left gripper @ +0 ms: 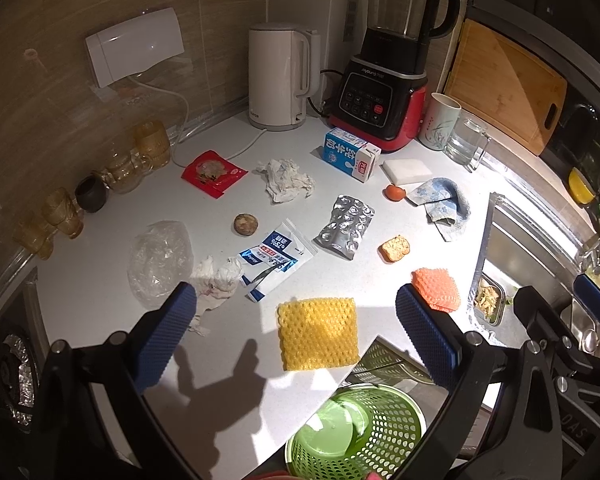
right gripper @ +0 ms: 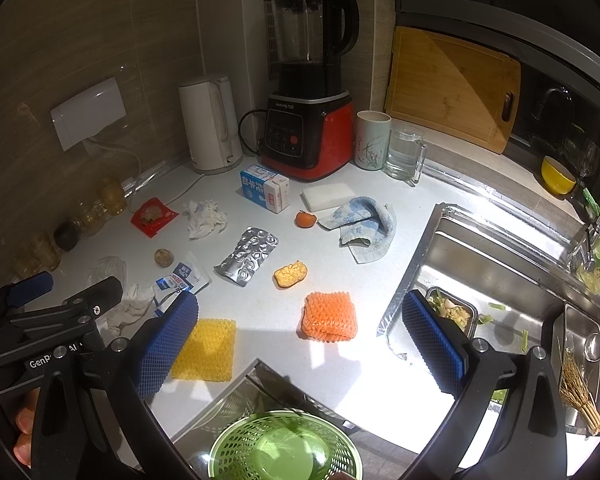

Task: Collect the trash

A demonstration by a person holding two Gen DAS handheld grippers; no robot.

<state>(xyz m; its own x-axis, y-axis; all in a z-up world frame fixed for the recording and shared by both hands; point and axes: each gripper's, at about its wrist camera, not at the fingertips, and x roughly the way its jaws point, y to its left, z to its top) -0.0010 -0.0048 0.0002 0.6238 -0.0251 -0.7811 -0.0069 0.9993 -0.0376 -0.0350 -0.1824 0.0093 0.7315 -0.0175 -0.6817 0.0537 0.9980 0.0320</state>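
Trash lies across the white counter [left gripper: 228, 364]: a yellow foam net [left gripper: 318, 333] [right gripper: 206, 349], an orange foam net [left gripper: 437, 289] [right gripper: 330, 316], a silver blister pack [left gripper: 345, 220] [right gripper: 247, 256], a blue-white wipe packet [left gripper: 278, 258], crumpled tissues [left gripper: 287, 180] [left gripper: 216, 280], a red wrapper [left gripper: 213, 172], a clear plastic bag [left gripper: 160, 260], a milk carton [left gripper: 350, 153] [right gripper: 265, 187] and a bread piece [left gripper: 395, 248] [right gripper: 290, 274]. A green perforated bin [left gripper: 356, 432] [right gripper: 284, 446] stands below the counter edge. My left gripper [left gripper: 296, 324] is open above the yellow net. My right gripper [right gripper: 300, 340] is open near the orange net.
A white kettle [left gripper: 280, 76], a red-black blender [left gripper: 388, 68], a mug [left gripper: 438, 120] and a glass jug [left gripper: 466, 142] stand at the back. A steel sink [right gripper: 500, 272] with food scraps is on the right, a cloth [right gripper: 366, 224] and a small orange [right gripper: 305, 219] beside it.
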